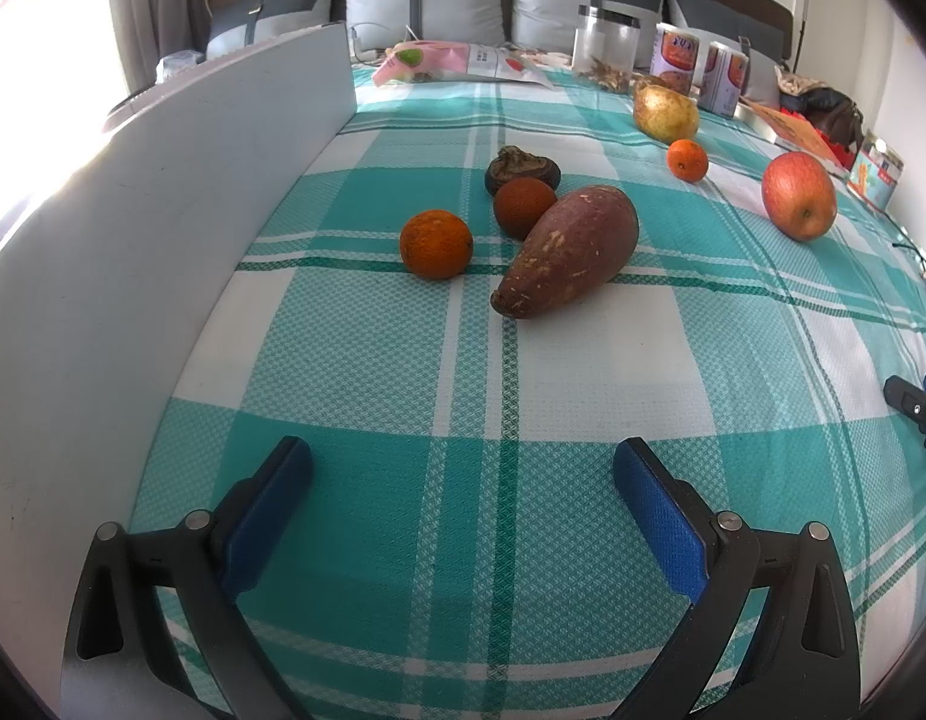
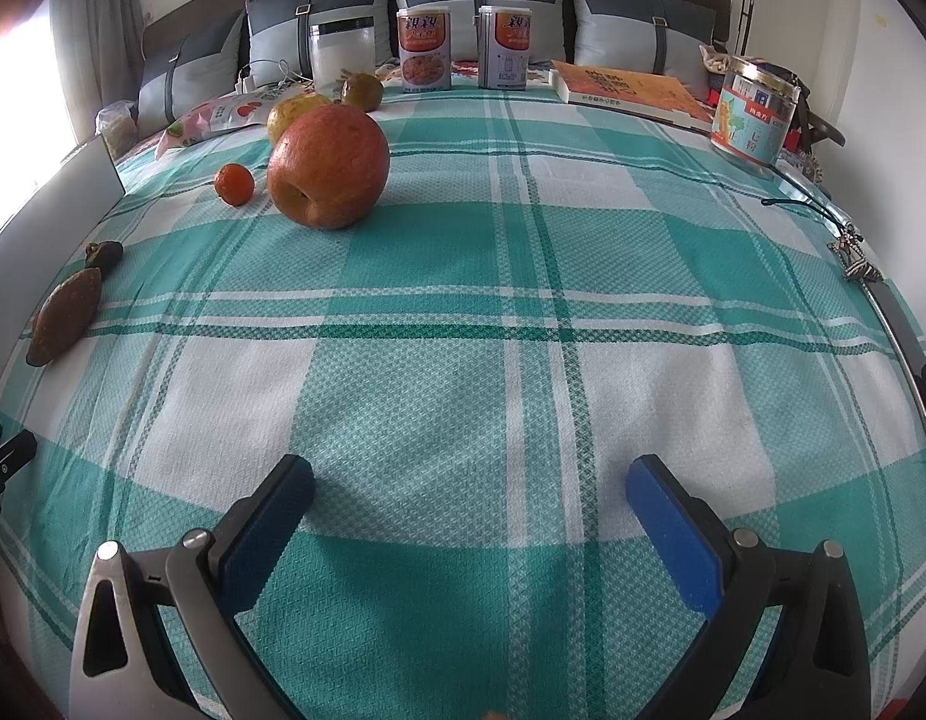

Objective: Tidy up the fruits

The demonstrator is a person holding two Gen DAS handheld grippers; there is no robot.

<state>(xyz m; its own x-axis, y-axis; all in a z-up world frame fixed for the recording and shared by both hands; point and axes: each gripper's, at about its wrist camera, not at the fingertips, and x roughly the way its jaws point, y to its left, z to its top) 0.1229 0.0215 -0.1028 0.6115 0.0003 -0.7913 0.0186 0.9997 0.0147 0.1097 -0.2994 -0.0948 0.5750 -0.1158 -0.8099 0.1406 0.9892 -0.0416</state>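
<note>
On the teal plaid cloth [image 1: 463, 372] lie a sweet potato [image 1: 568, 249], an orange [image 1: 436, 243], a darker orange fruit [image 1: 523, 206] and a shrivelled dark fruit [image 1: 522, 168] in a cluster. Farther right sit a red apple [image 1: 799, 195], a small tangerine [image 1: 687, 159] and a yellow pear [image 1: 666, 113]. My left gripper [image 1: 463, 468] is open and empty, well short of the cluster. My right gripper [image 2: 470, 483] is open and empty; the apple [image 2: 328, 167], tangerine [image 2: 234, 183] and pear [image 2: 295, 111] lie far ahead to its left.
A grey panel [image 1: 163, 228] walls the left side. At the back stand two printed cans [image 2: 424, 48], a clear jar [image 2: 341, 57], a snack bag [image 2: 223, 114], a book [image 2: 631, 90] and a tin [image 2: 754, 114]. Keys [image 2: 853, 258] lie at the right edge.
</note>
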